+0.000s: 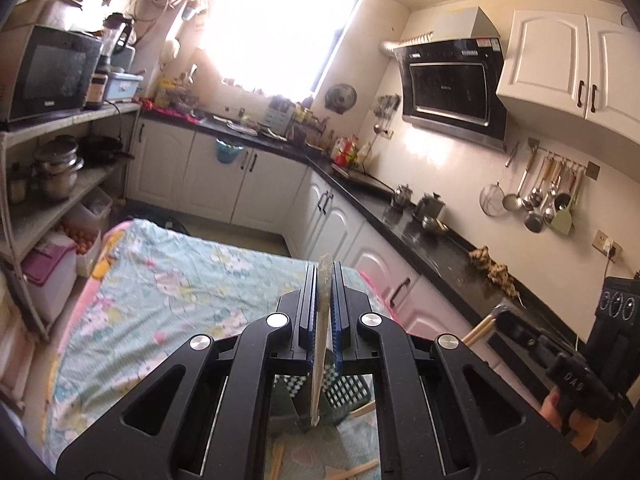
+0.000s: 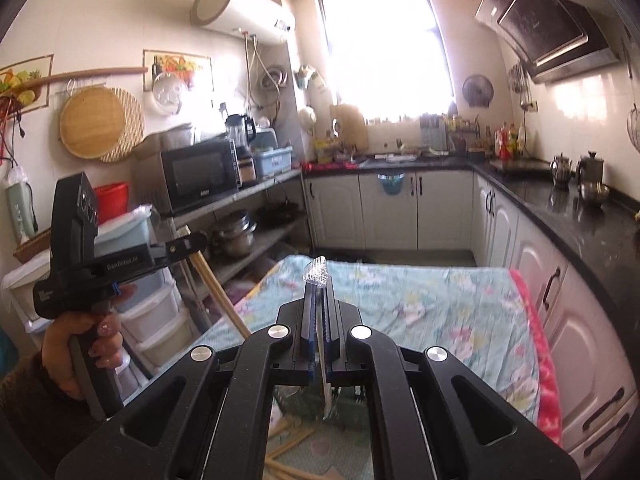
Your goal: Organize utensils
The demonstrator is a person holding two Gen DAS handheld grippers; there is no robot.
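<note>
Both tools are clamping: the left tool on a thin stiff chopstick, the right tool on seemingly a light plastic-wrapped utensil, each pinched mid-shaft above the bench.

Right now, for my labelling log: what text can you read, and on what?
"GenRobot.ai": side of the left gripper.
"046", uncertain: body of the right gripper.
Microwave badge and range hood stickers: too blurred to read.

Wrapped chopsticks stand upright, loose wooden chopsticks lie below.
</note>
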